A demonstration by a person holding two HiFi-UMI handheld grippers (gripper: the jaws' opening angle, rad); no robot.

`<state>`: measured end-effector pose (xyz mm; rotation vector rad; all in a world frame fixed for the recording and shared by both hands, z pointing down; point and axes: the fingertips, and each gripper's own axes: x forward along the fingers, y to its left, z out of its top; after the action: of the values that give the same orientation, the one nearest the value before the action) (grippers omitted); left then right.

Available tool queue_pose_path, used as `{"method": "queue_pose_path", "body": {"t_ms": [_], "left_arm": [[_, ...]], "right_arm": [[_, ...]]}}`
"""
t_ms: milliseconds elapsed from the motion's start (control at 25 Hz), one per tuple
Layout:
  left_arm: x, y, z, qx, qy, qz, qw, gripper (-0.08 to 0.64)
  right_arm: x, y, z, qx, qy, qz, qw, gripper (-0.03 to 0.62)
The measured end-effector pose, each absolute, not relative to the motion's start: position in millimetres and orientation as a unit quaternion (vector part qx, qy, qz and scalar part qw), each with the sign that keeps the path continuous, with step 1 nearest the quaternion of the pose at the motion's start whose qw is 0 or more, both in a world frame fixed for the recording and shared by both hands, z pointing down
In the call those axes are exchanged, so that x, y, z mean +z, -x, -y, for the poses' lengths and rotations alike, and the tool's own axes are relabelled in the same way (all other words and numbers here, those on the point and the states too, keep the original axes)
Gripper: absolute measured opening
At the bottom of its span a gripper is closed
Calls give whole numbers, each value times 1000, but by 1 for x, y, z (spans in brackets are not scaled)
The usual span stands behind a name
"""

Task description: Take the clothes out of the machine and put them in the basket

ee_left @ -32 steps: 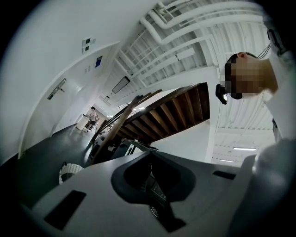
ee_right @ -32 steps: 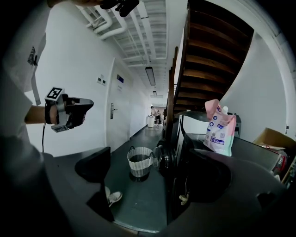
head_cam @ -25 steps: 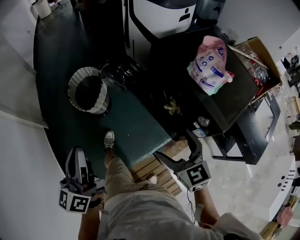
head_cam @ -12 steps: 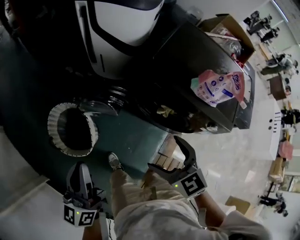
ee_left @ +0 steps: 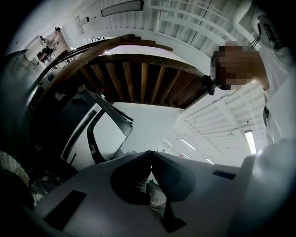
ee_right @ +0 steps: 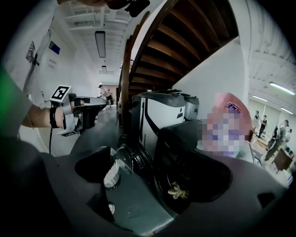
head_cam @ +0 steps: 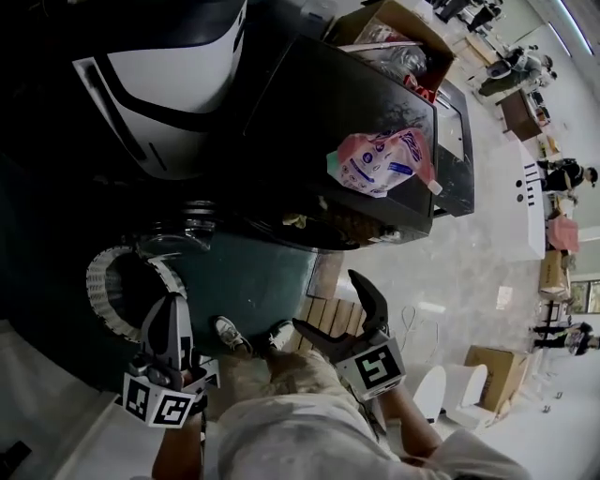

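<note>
Left tongs point(head_cam: 172, 314): at 7 o'clock in the head view, pressed together with nothing between them; the tips point toward the basket.
Right tongs point(head_cam: 328, 302): at 5 o'clock, spread wide and empty, hanging over the near edge of the green mat point(head_cam: 253, 277) and some wooden slats point(head_cam: 323, 314).
Shoes point(head_cam: 228, 333): the person's feet are planted on the mat's near edge, between the two pairs of tongs.
Laundry basket point(head_cam: 97, 281): white, ribbed and round, on the floor just past the left tongs at their 11 o'clock; its inside is too dark to read.
Machine door point(head_cam: 192, 225): round glass, swung open, between the basket and the machine.
Clothes point(head_cam: 295, 221): a pale yellowish crumpled cloth in the mouth of the drum, at 11 o'clock from the right tongs and well apart from both pairs.
Washing machine point(head_cam: 319, 112): dark front-loader, mid-frame.
Pink pouch point(head_cam: 380, 161): lying flat on the machine's top, at 1 o'clock from the cloth.
White-panelled machine point(head_cam: 178, 66): beside the washer, at 11 o'clock.
Cardboard box point(head_cam: 398, 19): farthest, at 1 o'clock, open and full.
</note>
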<state>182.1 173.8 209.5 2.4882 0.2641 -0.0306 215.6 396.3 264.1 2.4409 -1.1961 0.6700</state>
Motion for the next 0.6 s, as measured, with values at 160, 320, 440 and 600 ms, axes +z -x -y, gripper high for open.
{"method": "queue_pose_path", "body": {"t_ms": [160, 320, 440, 600], "left_arm": [[219, -214, -202, 21, -941, -141, 308, 14], [218, -234, -229, 20, -946, -150, 287, 14], [231, -242, -229, 8, -951, -122, 283, 14], [275, -248, -215, 10, -957, -108, 269, 14]], "right_arm": [[282, -226, -408, 238, -867, 411, 148, 512], [302, -231, -422, 251, -863, 421, 124, 512], [331, -237, -428, 268, -848, 440, 124, 512], [381, -251, -421, 275, -841, 448, 130, 512]]}}
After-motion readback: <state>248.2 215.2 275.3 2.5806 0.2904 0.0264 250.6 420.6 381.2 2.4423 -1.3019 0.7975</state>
